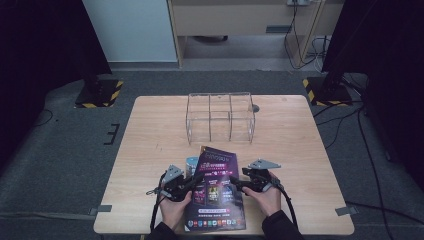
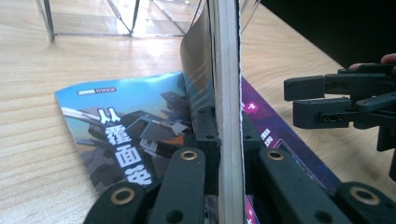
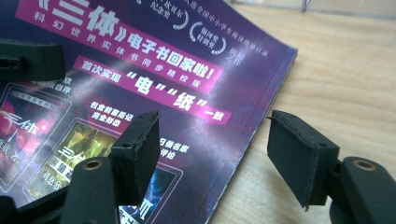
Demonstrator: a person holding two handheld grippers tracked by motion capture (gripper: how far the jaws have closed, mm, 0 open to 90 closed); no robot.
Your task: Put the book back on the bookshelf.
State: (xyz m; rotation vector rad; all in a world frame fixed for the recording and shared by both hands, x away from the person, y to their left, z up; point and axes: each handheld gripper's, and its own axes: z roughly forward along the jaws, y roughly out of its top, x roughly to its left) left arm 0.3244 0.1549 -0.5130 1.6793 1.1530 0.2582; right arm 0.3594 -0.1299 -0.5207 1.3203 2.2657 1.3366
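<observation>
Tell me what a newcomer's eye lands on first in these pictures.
First comes the purple magazine at the table's near edge, lying between the person's two hands. The left tongs are shut on its left edge, while the right tongs stand open at its right edge, one pad over the cover and one over bare wood. Behind it, an empty clear acrylic organizer stands toward the far edge, and a blue-covered magazine lies under the purple one's left side.

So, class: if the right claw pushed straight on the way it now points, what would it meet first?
Most likely the purple magazine. The right claw stands open astride its right edge, aimed low across the cover; depth is hard to judge.
</observation>
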